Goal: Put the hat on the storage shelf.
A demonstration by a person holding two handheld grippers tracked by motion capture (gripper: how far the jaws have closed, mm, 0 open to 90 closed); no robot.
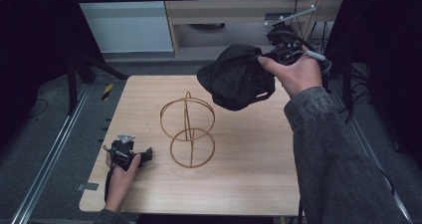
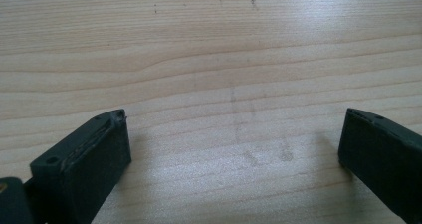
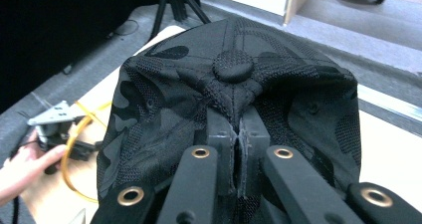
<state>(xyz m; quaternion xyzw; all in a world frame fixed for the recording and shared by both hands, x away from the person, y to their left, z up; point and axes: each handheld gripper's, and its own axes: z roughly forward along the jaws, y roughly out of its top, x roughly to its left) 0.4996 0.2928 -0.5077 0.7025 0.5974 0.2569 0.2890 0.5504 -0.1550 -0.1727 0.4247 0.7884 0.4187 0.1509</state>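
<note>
**Black cap lifted clear of the table, wire stand below**

While the left gripper point(image 1: 145, 156) rests low on the near left part of the wooden table point(image 1: 249, 174), its jaws standing wide apart with bare wood between them, the right gripper point(image 1: 275, 55) is held up over the far right corner. In the right gripper view its two jaws are pressed together on a fold of a black cap point(image 3: 234, 109), pinching the fabric just below the cap's top button point(image 3: 233, 65). The cap is a dark mesh one with a camouflage pattern, and in the high view it hangs in the air, off the table, with its crown turned toward the left and its brim low.

A gold wire stand point(image 1: 188, 129), made of an upright ring above a flat ring base, stands near the middle of the table, below and to the left of the cap and not touching it. The left gripper lies just beside the stand's base, apart from it.
</note>
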